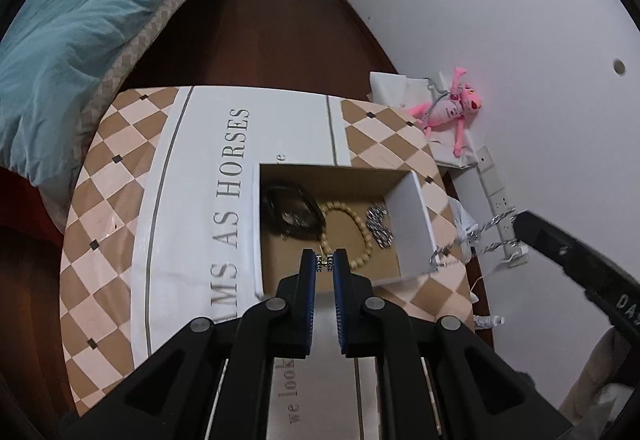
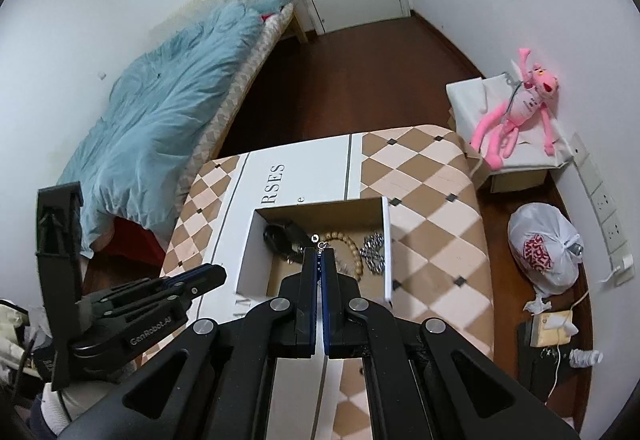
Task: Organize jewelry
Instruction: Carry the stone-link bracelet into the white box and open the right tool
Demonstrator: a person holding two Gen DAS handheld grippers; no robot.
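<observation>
Pink plush toy [image 2: 516, 112], blue duvet [image 2: 160, 120], tied bag [image 2: 544, 248], perhaps rubbish.

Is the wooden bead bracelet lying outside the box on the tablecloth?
No, the bead bracelet lies inside the open box, between a dark item and a silver chain.

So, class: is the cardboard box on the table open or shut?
Open. The box has no lid on, so the wooden bead bracelet and black band inside show.

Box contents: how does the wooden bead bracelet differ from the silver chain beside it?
The wooden bead bracelet is tan, with round beads; the silver chain is shiny metal links. The bracelet lies spread in an open loop; the chain is bunched in a heap. Both rest on the box floor.
</observation>
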